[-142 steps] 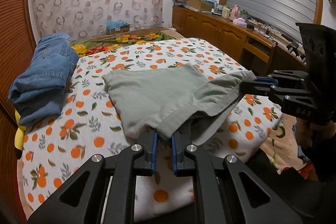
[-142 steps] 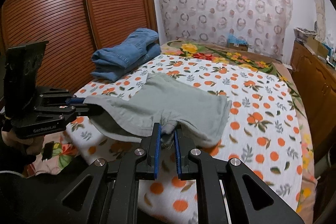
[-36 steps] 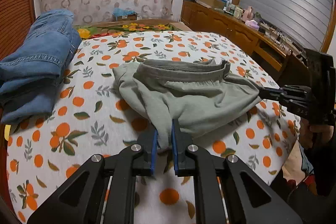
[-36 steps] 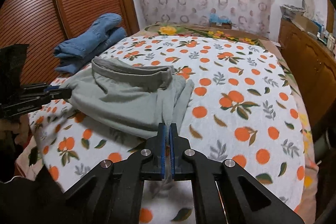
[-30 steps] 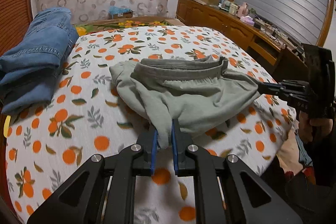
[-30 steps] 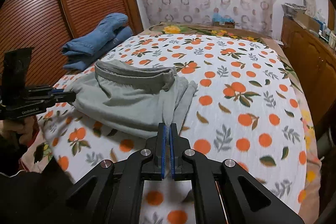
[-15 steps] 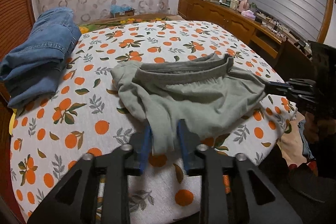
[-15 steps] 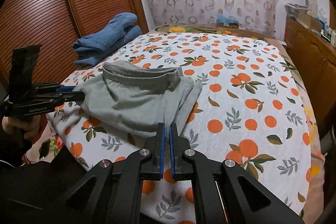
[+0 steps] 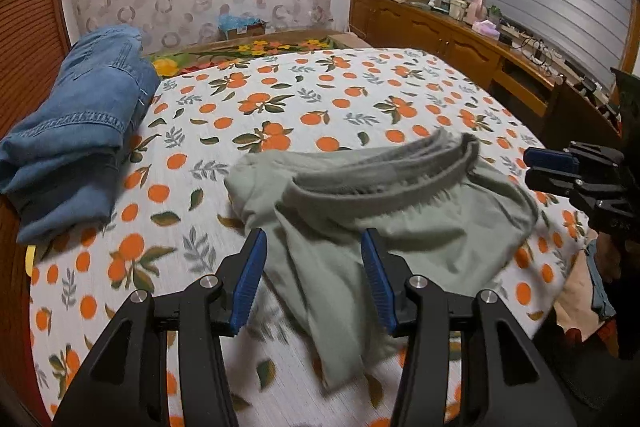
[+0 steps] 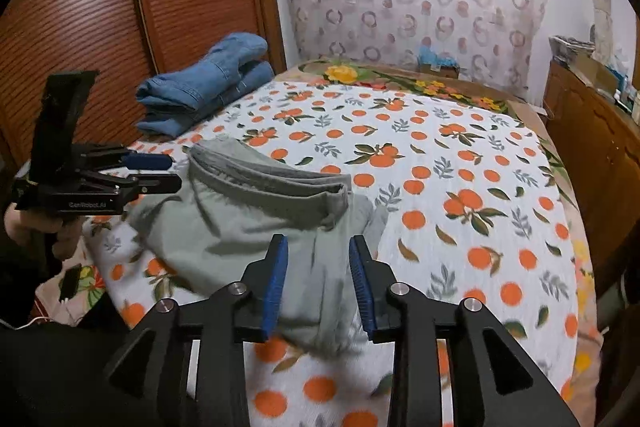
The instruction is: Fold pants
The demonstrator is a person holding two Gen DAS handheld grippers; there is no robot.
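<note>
Grey-green pants (image 9: 400, 223) lie loosely folded on the orange-print bedsheet (image 9: 320, 99), waistband on top. They also show in the right wrist view (image 10: 256, 223). My left gripper (image 9: 316, 279) is open and empty, its blue pads either side of the near fabric edge. My right gripper (image 10: 318, 283) is open and empty over the pants' other near end. Each gripper shows from the side in the other view, the right one (image 9: 560, 167) and the left one (image 10: 156, 171).
Folded blue jeans (image 9: 76, 131) lie at the bed's left side, next to a brown slatted wardrobe (image 10: 120, 7). A wooden sideboard (image 9: 460, 39) with clutter runs along the right. The bed's near edge is just below the grippers.
Both grippers have opened and let go of the pants, which dropped onto the sheet. Both have pulled back a little toward the near edge.
</note>
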